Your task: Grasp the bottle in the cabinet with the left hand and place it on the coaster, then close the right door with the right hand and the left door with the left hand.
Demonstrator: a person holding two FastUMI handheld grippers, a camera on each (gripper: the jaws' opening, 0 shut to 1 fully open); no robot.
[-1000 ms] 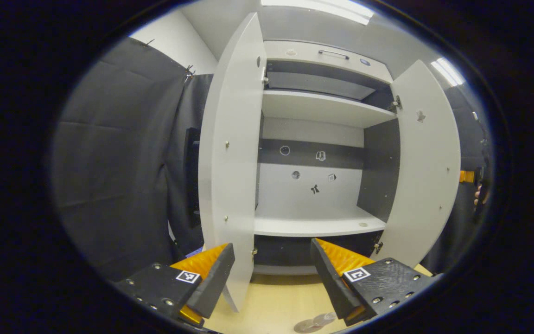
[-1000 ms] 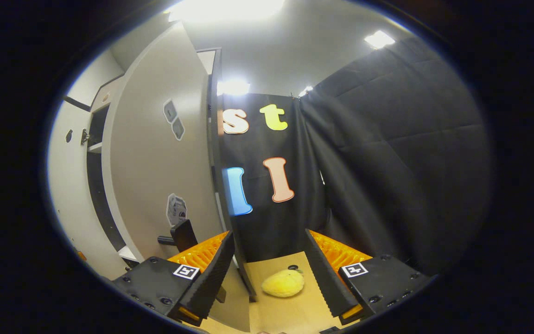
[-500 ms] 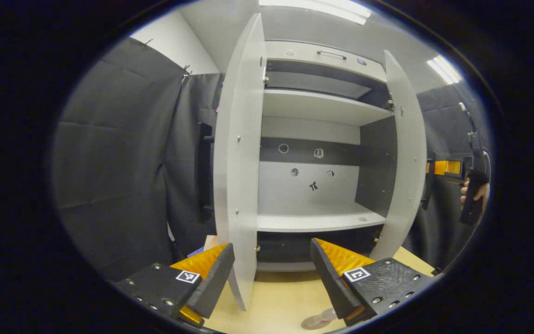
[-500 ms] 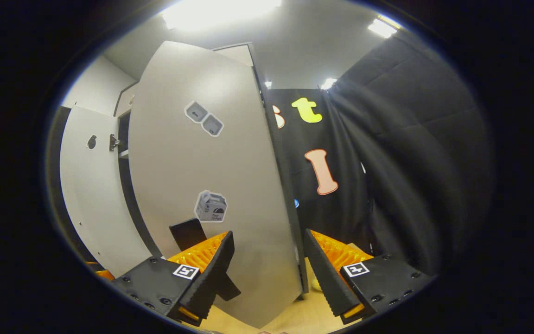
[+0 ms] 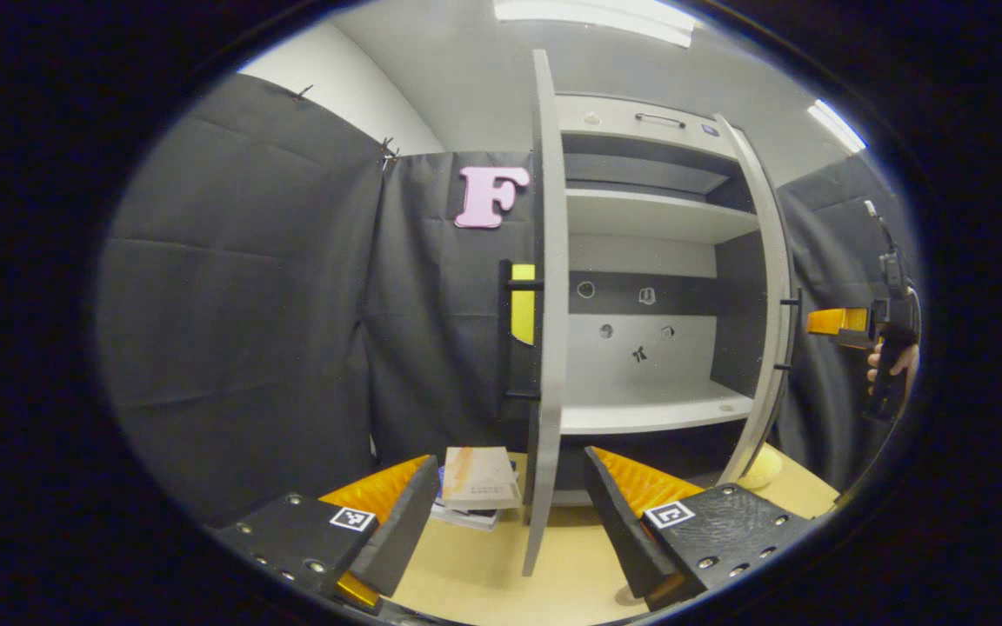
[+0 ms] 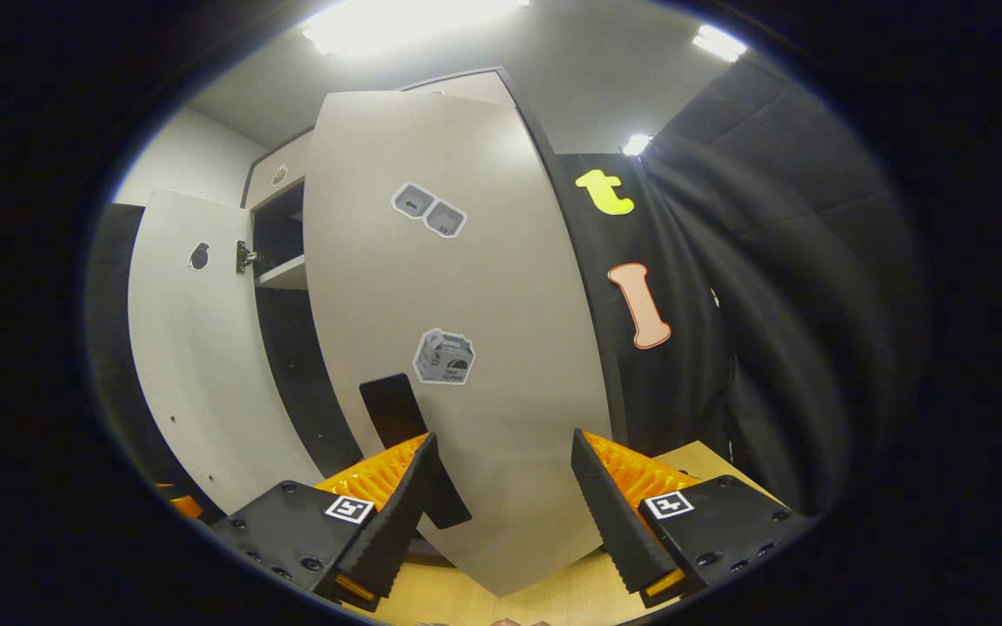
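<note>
In the left gripper view the grey cabinet stands ahead with bare shelves. Its left door is edge-on to me, just beyond my open left gripper, which holds nothing. The right door stands partly swung in. To its right a hand holds my right gripper behind that door's handle. In the right gripper view the right door's outer face, with stickers and a black handle, stands close in front of my open right gripper. A small round pale shape lies by my right finger.
A stack of books lies on the wooden table left of the left door. A yellow soft thing sits at the foot of the right door. Black cloth walls close in both sides. The left door's inner face is at the left.
The right door has swung well inward with the right gripper following behind it. My left gripper has moved left, so the left door now stands edge-on and the books have come into sight.
</note>
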